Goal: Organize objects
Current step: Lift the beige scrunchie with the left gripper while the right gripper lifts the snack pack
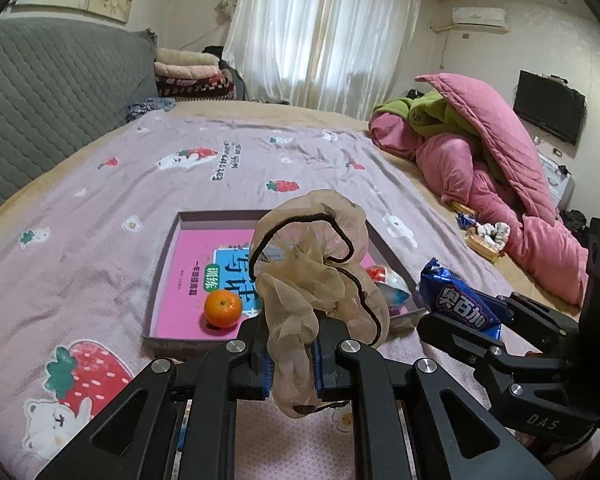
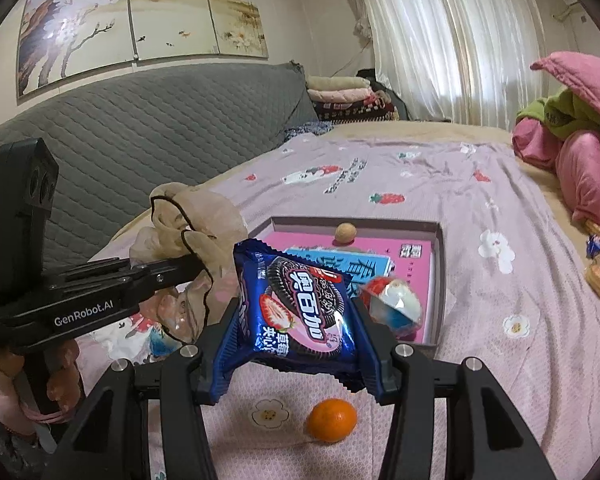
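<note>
A: Left tongs?
B: Clenched on the beige mesh scrunchie, w/ its dark trim. The fabric is pinched between the blue pads and the rest puffs up above the tips. It's held up over the near edge of the tray.

A: Right tongs?
B: Clamped on a blue cookie pack, gripped on both sides, front face up toward the camera. Also off the bed, just near of the tray. In the left view the same pack sits to the right of the scrunchie, close by; can't tell if they touch.

A: What's in the tray?
B: Shallow box tray on the purple strawberry-print bedsheet, w/ a pink book lying flat inside. Left view shows an orange in the near part of the tray. Right view shows a small tan nut-like ball at the far edge, and a red-white-blue wrapped thing at the near right corner.

A: Anything outside it?
B: An orange in the right view, on the sheet near of the tray, between the tong arms. Pink quilt heaped far right on the bed, w/ a few snack packs just beside it.
</note>
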`<action>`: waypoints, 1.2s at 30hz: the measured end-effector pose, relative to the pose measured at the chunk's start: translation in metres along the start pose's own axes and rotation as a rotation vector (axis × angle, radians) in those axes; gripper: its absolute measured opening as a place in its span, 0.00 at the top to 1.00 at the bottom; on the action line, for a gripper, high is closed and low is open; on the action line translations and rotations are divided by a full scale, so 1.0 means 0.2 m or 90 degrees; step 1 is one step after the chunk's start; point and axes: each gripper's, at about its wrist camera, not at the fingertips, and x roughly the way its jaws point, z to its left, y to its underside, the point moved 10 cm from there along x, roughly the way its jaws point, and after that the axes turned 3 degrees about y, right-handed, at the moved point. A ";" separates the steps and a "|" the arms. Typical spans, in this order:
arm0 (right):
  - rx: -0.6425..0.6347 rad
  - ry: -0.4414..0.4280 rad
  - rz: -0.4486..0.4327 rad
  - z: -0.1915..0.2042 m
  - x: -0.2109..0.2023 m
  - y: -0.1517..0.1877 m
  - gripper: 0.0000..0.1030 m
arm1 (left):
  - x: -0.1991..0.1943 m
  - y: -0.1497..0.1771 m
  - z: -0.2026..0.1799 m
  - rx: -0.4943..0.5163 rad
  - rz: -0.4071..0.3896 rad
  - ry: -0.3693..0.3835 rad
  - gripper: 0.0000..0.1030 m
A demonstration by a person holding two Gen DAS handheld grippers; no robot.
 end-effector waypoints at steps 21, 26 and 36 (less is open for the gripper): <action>-0.020 0.031 -0.057 0.03 0.00 -0.18 0.50 | -0.05 -0.15 0.06 0.005 -0.038 -0.026 0.86; -0.022 0.031 -0.065 0.03 0.00 -0.22 0.50 | -0.06 -0.19 0.07 0.013 -0.049 -0.032 0.86; -0.030 0.031 -0.073 0.03 0.00 -0.28 0.50 | -0.07 -0.27 0.13 0.016 -0.058 -0.045 0.86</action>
